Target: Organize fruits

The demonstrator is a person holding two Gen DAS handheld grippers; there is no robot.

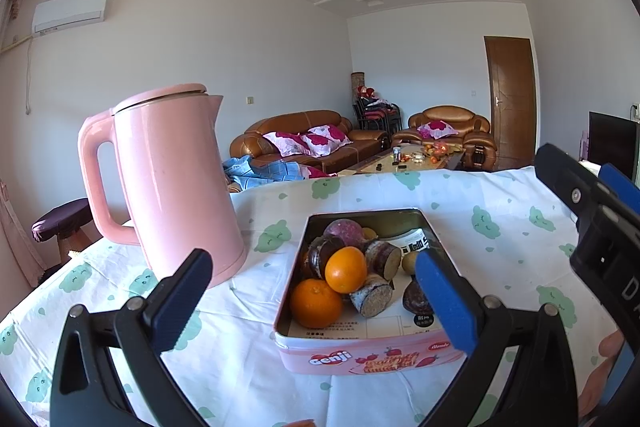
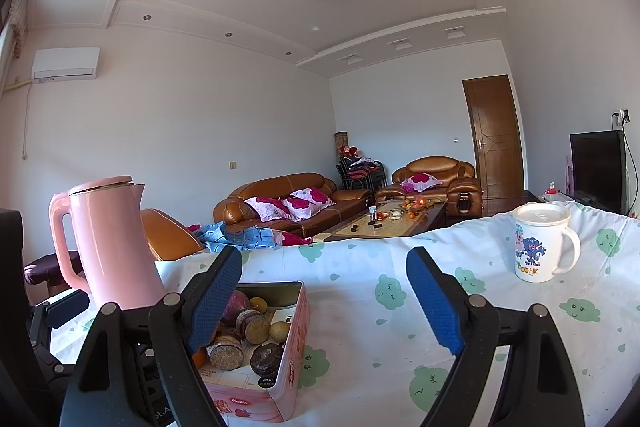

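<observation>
Both blue-padded claws, left claw [image 1: 310,301] and right claw [image 2: 324,297], gape wide and carry nothing above the rectangular pink biscuit tin [image 1: 362,355] on the cloud-print desk [image 1: 472,195]. Two oranges [image 1: 346,269], passion fruits and cut cane pieces already lie inside that tin, beside the pink kettle [image 1: 172,183]. No loose fruit shows, so gathering looks largely done.

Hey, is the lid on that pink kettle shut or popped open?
Slightly open. On the pink kettle the lid sits a bit raised, with a thin dark gap under its spout-side edge in the left wrist view.
</observation>
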